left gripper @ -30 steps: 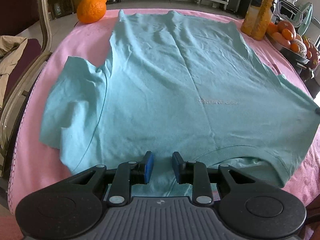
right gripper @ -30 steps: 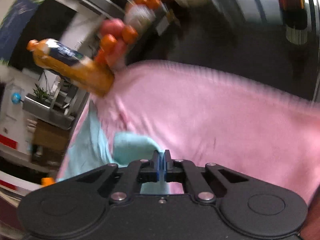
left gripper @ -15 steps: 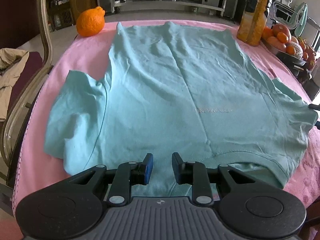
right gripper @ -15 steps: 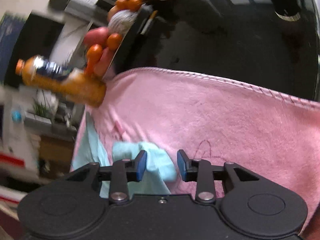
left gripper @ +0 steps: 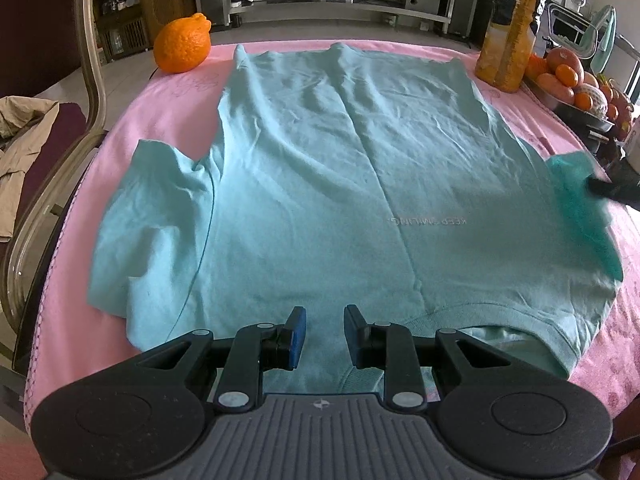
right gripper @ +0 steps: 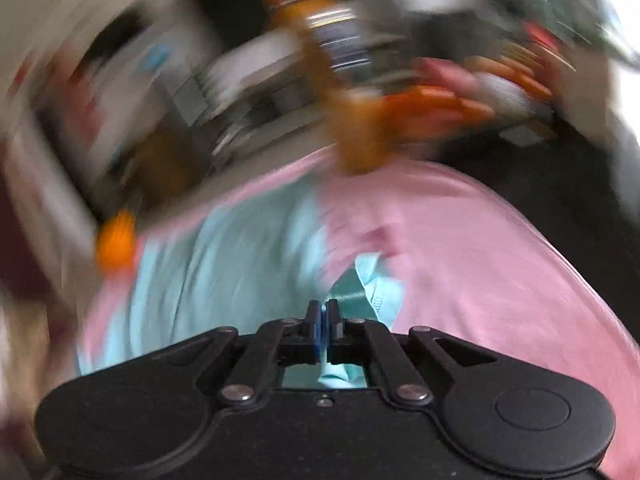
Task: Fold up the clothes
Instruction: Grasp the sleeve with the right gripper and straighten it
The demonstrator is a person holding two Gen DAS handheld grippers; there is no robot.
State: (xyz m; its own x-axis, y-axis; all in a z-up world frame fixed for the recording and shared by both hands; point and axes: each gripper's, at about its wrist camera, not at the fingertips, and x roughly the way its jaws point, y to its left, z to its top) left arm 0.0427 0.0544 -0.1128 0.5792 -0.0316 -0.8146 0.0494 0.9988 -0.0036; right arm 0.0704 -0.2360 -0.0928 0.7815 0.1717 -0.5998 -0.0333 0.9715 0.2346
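Each matte black plastic left gripper (left gripper: 324,336) and right gripper (right gripper: 324,326) has blue pads, silver pivot screws, round side discs; the left's base is ribbed grey.

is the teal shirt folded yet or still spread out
Mostly spread: the teal shirt lies flat on the pink cloth, both sleeves out. Only the sleeve near the fruit is lifted, pinched in the right tool.

the right gripper (right gripper: 324,312) is pinched tight on a sleeve of the teal t-shirt (right gripper: 240,264), lifted off the pink cloth (right gripper: 480,248), everything blurred.
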